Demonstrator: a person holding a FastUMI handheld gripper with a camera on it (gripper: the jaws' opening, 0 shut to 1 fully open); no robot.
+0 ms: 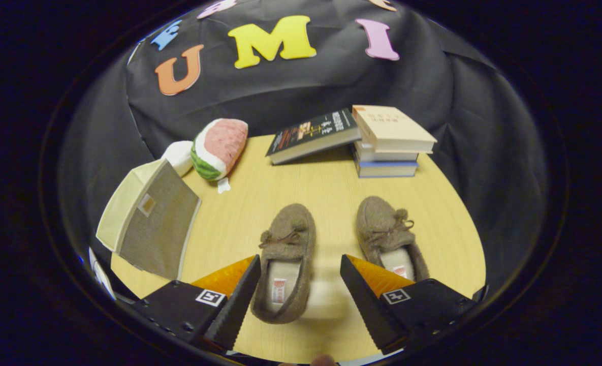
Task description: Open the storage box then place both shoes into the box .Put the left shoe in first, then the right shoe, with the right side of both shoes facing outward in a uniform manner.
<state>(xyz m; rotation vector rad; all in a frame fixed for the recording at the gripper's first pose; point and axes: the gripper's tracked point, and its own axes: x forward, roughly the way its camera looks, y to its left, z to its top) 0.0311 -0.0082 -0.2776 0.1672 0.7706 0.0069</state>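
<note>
Gripper (298,277) spread wide, gripping nothing. Between the fingers, left slipper (284,262); just beside the right finger, right slipper (392,239): two, toes pointing away, lengthwise along the fingers. Beyond left, one storage box (151,223), tilted, closed. Farther, one watermelon plush (218,147), four books (382,145).

The gripper (298,284) hangs with its fingers spread wide, gripping nothing. The left shoe (284,262) lies in the gap, hard against the left finger, with bare tabletop (326,188) between it and the right finger. The right shoe (392,239) sits just beyond the right finger, a free lane running between the two shoes. Ahead, the middle of the tabletop is open up to the far edge, where a leaning book (313,134) and a stack of books (389,142) stand. The storage box (151,218) blocks the left edge, a plush watermelon slice (218,147) behind it.
</note>
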